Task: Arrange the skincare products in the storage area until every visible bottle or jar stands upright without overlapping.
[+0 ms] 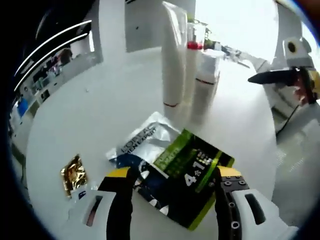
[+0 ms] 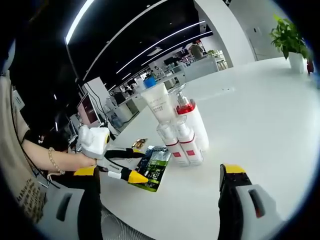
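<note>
open-plan office or showroom: dark ceiling with linear light strips [image 2: 150, 47], desks with monitors [image 2: 87, 110], potted plant [image 2: 289, 37], big white round worktop [image 2: 260, 115].

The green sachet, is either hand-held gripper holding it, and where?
Not held: the left hand-held gripper stands open around the green sachet; the right hand-held gripper is open and empty.

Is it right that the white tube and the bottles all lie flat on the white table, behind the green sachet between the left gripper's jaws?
Not quite. The white tube and the bottles stand upright, not flat, as the right gripper view shows plainly. The rest holds: they are on the white table, behind the green sachet between the left gripper's jaws.
</note>
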`<state>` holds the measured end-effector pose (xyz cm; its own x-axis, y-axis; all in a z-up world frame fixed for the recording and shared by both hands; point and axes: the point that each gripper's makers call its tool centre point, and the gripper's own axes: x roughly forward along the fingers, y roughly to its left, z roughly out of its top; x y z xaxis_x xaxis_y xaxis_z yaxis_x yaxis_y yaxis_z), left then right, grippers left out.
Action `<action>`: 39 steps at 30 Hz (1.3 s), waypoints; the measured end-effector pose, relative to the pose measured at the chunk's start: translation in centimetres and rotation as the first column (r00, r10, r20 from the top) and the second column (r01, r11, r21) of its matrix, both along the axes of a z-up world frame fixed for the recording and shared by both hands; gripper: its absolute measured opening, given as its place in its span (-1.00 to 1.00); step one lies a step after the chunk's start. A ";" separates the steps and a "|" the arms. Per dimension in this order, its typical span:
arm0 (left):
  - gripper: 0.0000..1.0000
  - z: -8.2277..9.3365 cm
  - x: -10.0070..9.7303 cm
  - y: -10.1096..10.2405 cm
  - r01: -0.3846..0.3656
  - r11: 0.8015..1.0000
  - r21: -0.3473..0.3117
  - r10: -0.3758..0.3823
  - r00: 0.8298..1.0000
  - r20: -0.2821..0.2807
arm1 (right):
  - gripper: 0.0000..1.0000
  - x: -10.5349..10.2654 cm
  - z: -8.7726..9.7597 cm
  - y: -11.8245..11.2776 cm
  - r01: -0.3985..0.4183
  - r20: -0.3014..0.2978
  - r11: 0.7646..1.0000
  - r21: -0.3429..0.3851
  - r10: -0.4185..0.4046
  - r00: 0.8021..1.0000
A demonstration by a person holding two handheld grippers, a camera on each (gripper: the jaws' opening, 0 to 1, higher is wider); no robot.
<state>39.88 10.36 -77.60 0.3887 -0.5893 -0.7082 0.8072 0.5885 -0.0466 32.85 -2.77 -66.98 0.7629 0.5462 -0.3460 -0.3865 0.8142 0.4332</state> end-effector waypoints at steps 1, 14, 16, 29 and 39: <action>0.30 -0.2 -0.1 0.0 0.004 1.000 0.008 -0.004 1.000 -0.007 | 0.99 0.0 0.0 0.0 0.000 0.000 1.000 -0.001 0.000 1.000; 0.31 -0.4 0.5 -0.1 -0.050 0.998 0.024 0.050 0.999 0.005 | 0.99 0.0 -0.2 -0.1 0.001 -0.004 1.000 -0.006 -0.001 1.000; 0.31 -0.4 0.5 -0.2 -0.052 0.998 0.025 0.052 0.999 0.005 | 0.99 0.0 -0.2 -0.1 0.001 -0.004 1.000 -0.005 -0.001 1.000; 0.31 -0.4 0.6 -0.3 -0.057 0.998 0.034 0.057 0.998 0.002 | 0.99 0.1 0.0 -0.1 0.005 0.001 1.000 -0.005 -0.005 1.000; 0.32 0.2 0.6 -0.3 -0.053 0.998 0.038 0.052 0.998 0.019 | 0.99 0.1 0.1 -0.1 0.002 0.006 1.000 -0.003 -0.002 1.000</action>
